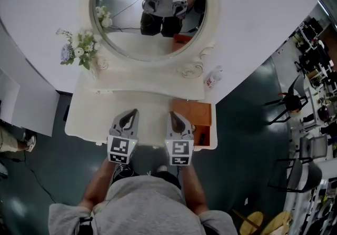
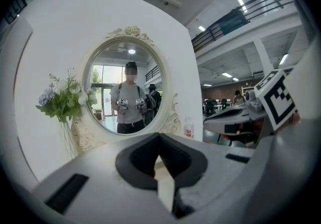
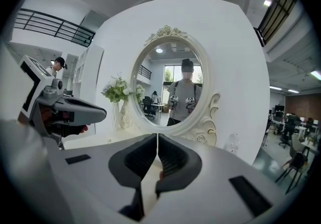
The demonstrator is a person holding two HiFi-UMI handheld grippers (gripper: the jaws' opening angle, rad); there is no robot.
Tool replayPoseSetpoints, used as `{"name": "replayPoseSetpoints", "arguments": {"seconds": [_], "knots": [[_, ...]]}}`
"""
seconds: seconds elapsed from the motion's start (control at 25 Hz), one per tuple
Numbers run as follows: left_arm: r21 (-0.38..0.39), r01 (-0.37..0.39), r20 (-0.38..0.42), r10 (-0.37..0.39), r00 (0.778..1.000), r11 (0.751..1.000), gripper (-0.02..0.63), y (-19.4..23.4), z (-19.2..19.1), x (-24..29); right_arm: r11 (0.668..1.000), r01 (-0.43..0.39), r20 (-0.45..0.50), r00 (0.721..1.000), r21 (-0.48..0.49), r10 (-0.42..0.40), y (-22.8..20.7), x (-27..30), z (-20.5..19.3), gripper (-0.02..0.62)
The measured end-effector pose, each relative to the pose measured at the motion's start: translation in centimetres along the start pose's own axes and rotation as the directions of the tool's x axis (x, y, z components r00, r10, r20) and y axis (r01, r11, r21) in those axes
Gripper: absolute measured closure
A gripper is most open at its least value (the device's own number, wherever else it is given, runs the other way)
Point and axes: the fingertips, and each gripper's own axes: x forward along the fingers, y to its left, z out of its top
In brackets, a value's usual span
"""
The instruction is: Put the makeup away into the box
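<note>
The jaws of the left gripper (image 2: pixel 159 136) are pressed together, tip against tip, and nothing is held between them. The jaws of the right gripper (image 3: pixel 158 136) are clenched in the same way. A small reddish spot is seen low in the gap behind their tips, but what it is cannot be told, and no thing is seen to be gripped. The two grippers are held side by side and near to each other, and each one is visible at the edge of the other's view.

Under both pairs of jaws, the front part of a white dressing table (image 1: pixel 100 115) is found. The box (image 1: pixel 196 111), orange-brown, is placed on this table just to the right of the right jaws, and in the head view it is partly covered by that gripper. A darker open part is seen at its near end. Whether makeup lies in it cannot be told, since the content is too small to be named.

Beyond the jaws and well apart from them, an oval mirror (image 2: pixel 131 32) with a carved white frame is set at the back of the table, and the person with both grippers is reflected in it. A vase of white and bluish flowers (image 2: pixel 60 100) is placed beyond the left jaws and to their left, beside the mirror. A small clear bottle (image 1: pixel 213 77) with a red label is seen beyond the right jaws and to their right, near the foot of the mirror.
</note>
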Motion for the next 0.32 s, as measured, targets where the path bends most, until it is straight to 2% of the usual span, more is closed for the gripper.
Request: {"name": "replayPoseSetpoints", "arguments": {"seconds": [0.32], "knots": [[0.000, 0.010, -0.001, -0.010, 1.000, 1.000, 0.606, -0.50, -0.05, 0.47, 1.000, 0.008, 0.000, 1.000, 0.004, -0.008, -0.60, -0.15, -0.32, 0.575]]}}
